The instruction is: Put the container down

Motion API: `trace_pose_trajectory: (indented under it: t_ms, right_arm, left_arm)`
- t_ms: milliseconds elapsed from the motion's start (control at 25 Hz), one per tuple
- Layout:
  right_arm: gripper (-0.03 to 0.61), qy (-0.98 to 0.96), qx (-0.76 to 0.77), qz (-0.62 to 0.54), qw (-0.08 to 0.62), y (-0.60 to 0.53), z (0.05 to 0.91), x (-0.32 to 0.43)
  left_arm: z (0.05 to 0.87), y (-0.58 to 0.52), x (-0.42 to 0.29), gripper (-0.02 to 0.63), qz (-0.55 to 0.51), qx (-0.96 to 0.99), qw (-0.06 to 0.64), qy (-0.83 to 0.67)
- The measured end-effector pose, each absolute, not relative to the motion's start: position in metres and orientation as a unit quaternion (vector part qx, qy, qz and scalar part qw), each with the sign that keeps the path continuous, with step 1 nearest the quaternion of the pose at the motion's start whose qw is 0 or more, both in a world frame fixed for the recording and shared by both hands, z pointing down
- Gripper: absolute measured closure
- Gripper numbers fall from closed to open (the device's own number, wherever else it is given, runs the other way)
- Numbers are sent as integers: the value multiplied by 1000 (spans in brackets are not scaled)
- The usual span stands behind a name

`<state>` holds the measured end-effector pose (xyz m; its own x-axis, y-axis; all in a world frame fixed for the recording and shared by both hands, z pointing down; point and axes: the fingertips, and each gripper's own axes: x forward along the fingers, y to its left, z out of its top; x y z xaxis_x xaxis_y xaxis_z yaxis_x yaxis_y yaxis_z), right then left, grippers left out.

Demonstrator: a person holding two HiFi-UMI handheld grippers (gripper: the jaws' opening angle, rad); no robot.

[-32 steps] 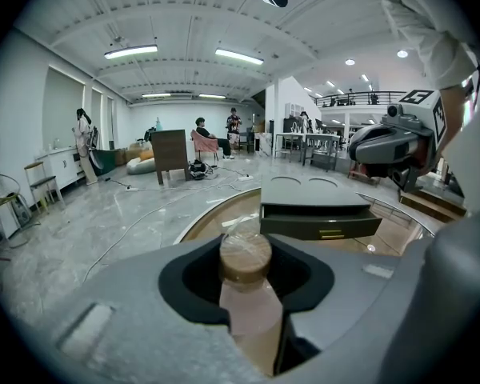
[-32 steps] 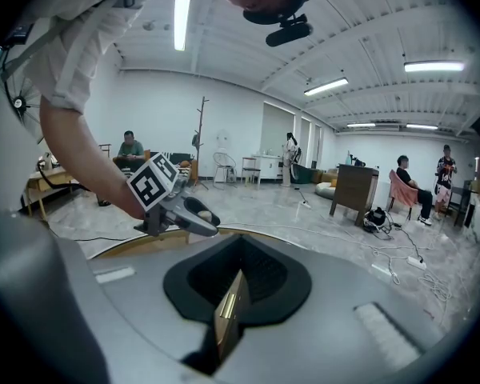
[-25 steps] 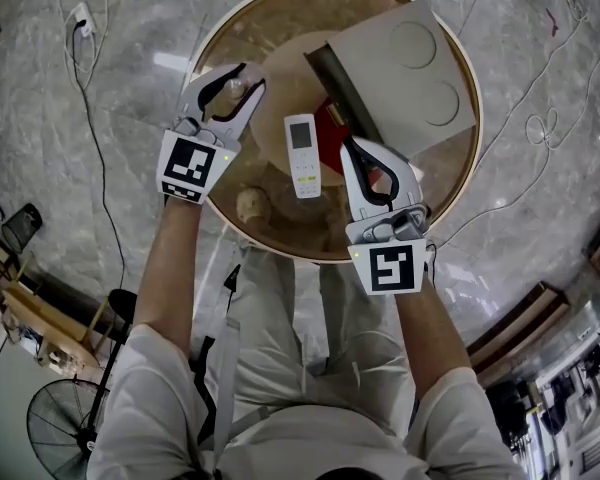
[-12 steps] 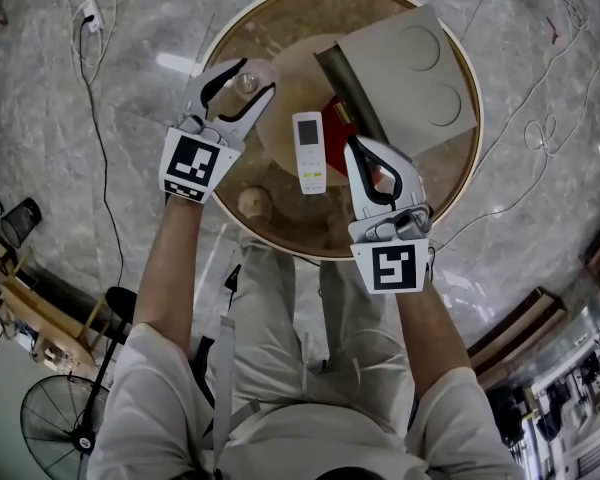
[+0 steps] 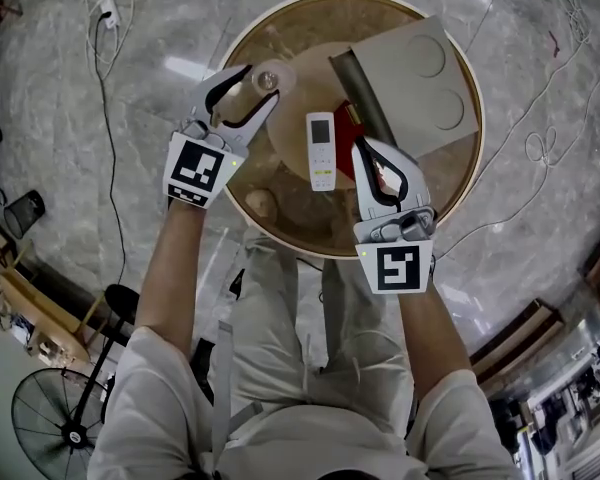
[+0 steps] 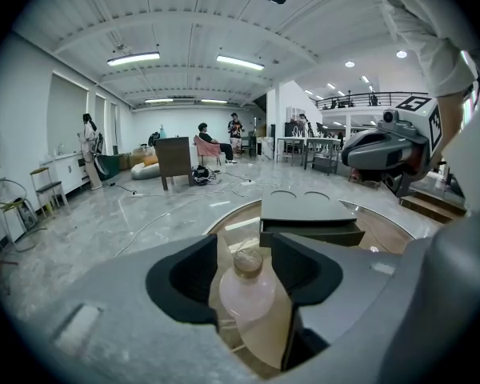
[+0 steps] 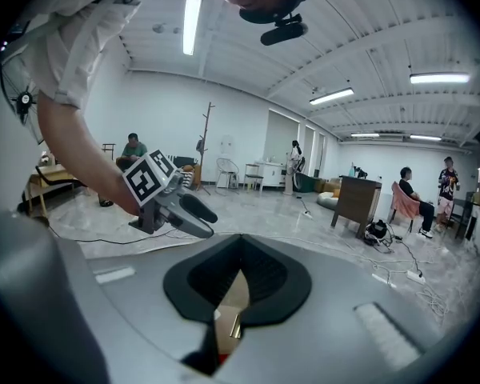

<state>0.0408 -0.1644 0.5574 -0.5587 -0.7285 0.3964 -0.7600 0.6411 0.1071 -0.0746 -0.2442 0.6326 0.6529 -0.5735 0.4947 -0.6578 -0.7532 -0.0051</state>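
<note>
Round glass worktop over marble floor. Bottle stands on it, left of remote, between released left tongs, pads off it. Right tongs clenched, empty, right of remote. Best: withdraw left tongs straight back, not clipping bottle.

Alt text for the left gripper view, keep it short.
A small pale bottle sits between the open jaws of the left gripper, with a round glass table below. Behind it lies a grey box; the right gripper hovers at right.
</note>
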Motion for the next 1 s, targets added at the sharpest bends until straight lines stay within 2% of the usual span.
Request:
trace_pose_trajectory:
  t_ms: [440, 640, 1000]
  right_arm:
    - [574, -888, 414, 21, 198, -158, 518, 23]
    - [574, -891, 407, 10, 199, -151, 502, 12]
    - [574, -895, 401, 2, 198, -132, 483, -4]
  left_arm:
    - [585, -223, -99, 462, 237, 900, 77, -357]
    - [563, -208, -110, 532, 230, 899, 72, -367]
    - [529, -180, -134, 607, 214, 894, 70, -387]
